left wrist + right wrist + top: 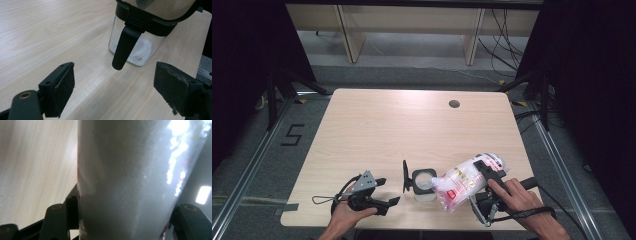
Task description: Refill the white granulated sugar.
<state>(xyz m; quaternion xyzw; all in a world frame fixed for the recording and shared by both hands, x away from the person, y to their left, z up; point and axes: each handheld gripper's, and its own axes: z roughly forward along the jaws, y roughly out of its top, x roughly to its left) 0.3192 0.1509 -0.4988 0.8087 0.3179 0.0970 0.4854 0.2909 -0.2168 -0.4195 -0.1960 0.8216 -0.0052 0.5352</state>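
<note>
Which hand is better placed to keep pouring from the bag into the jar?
Right. The right claw grips the tilted bag at the jar; the left claw is open, empty.

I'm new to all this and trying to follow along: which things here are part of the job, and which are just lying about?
Part of the job:
- bag of white powder, gripped by the right gripper and tipped toward the jar
- glass jar, its black lid flipped open
- left gripper, open, near the jar

Just lying about:
- cables on the floor
- wooden furniture behind the table
</note>
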